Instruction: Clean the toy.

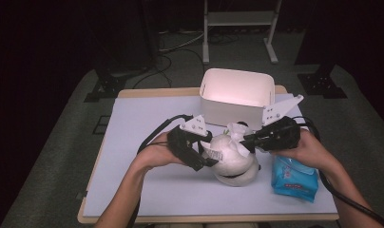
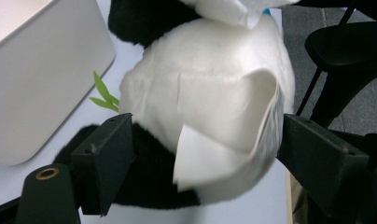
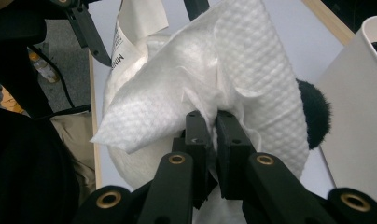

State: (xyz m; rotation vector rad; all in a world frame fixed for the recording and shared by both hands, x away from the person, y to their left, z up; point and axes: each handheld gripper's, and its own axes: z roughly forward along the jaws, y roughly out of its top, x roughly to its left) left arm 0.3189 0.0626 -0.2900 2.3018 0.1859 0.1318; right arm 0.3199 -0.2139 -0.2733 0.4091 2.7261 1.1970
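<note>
The panda toy (image 1: pixel 235 161) — face hidden under the wipe (image 3: pixel 233 88) — is cut off in both gripper views.

The pale table (image 1: pixel 147 114) carries a white bin (image 1: pixel 235 97), plush panda (image 1: pixel 235 164) and, seemingly, a blue wipes pack (image 1: pixel 293 178).

The high view looks forward and down on the plush panda (image 1: pixel 234 161) from above; both gripper views face it at close range from opposite sides.

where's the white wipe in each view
High view: wipe at centre, on top of the panda toy, pinched by the right gripper.
Left gripper view: top edge, above the panda.
Right gripper view: centre, between the jaws.
Shared landmark: white bin.
</note>
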